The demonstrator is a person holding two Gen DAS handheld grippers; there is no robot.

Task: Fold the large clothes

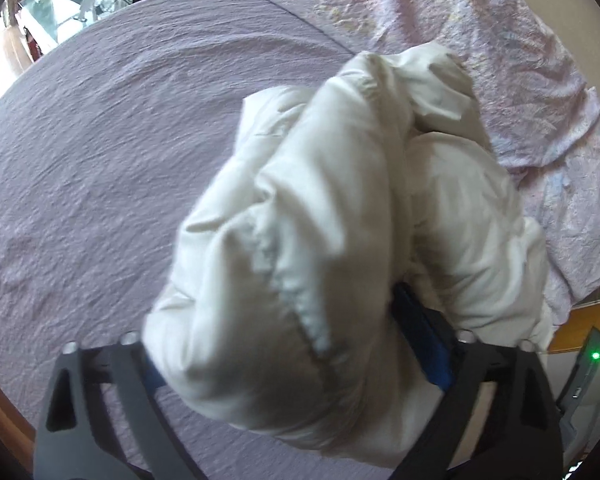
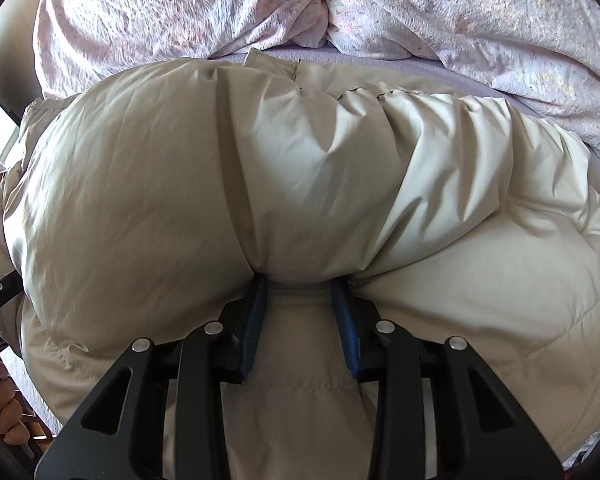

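Fabric fills my left gripper (image 1: 300, 340): its blue pads are spread wide around a thick bunch of the cream padded jacket (image 1: 340, 208), which hangs lifted above the lilac bed sheet (image 1: 100, 140) so the bulk can drape and be carried over. Only one pad shows clearly; the other is mostly buried, so the hold looks loose rather than pinched. My right gripper (image 2: 300, 320) sits narrower, its two blue pads closed on a roll of the same jacket (image 2: 260, 160), whose puffy panels bulge up and over the fingertips. I judge that both grips share the weight because the garment is too bulky for one. Beyond the jacket lies a rumpled floral duvet (image 2: 460, 20), pushed toward the far side of the bed, leaving the sheet free for laying the fold down.
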